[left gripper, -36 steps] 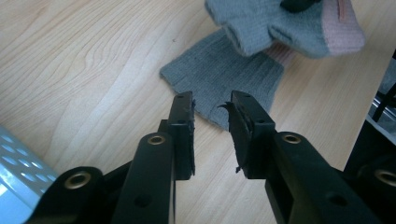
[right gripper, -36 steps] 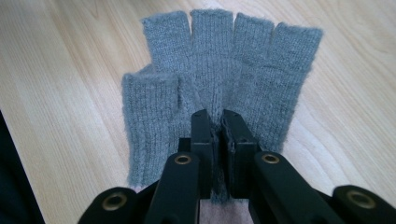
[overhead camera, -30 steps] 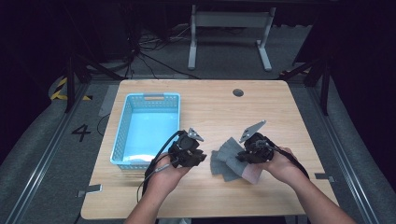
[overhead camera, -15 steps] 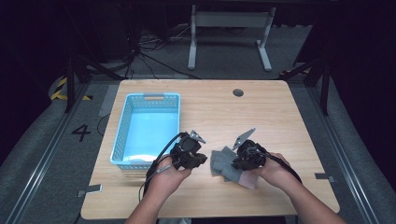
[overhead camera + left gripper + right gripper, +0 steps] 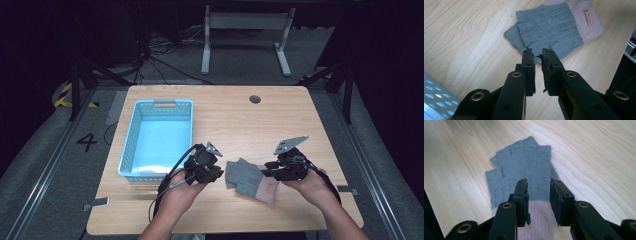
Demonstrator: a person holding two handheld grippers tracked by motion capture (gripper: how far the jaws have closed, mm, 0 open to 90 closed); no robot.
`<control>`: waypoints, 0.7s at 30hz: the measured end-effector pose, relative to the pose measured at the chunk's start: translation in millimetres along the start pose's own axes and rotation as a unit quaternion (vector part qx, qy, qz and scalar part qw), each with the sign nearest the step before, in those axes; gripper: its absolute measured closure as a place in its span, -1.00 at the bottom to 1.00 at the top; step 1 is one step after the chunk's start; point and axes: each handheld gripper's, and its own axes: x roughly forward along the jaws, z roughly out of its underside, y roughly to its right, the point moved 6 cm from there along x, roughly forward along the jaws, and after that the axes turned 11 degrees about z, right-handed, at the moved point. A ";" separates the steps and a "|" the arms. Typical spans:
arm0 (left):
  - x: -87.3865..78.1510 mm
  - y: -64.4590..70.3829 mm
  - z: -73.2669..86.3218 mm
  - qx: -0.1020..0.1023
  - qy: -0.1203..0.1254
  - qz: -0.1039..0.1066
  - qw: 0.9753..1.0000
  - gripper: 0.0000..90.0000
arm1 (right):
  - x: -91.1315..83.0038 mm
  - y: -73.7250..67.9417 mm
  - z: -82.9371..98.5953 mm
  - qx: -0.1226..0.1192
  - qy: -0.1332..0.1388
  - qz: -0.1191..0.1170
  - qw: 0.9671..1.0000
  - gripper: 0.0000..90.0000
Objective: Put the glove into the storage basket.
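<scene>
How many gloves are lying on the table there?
1. The glove lies flat on the table's near side, between the left gripper and right gripper. A second underneath it could be hidden.

Lab recording bay: wooden table (image 5: 300,125) on dark floor, floor cables (image 5: 165,65), painted number "4" (image 5: 86,142).

Right claw (image 5: 266,172) has shifted back toward the table's right side, off the grey knit fingerless glove with pink cuff (image 5: 248,178), now uncovered and lying flat. Left claw (image 5: 220,172) edged slightly closer to glove.
</scene>
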 end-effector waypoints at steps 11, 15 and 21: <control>10.1 2.6 6.0 -0.005 -0.026 0.031 0.999 0.78 | -10.5 27.9 25.3 0.017 -0.019 0.012 1.000 0.54; 16.7 2.9 7.8 -0.002 -0.041 0.034 0.999 0.74 | -9.4 35.0 34.0 0.018 -0.033 0.016 0.999 0.55; 30.5 1.1 8.2 0.002 -0.052 0.036 0.998 0.66 | -8.3 38.7 41.5 0.018 -0.047 0.016 0.999 0.54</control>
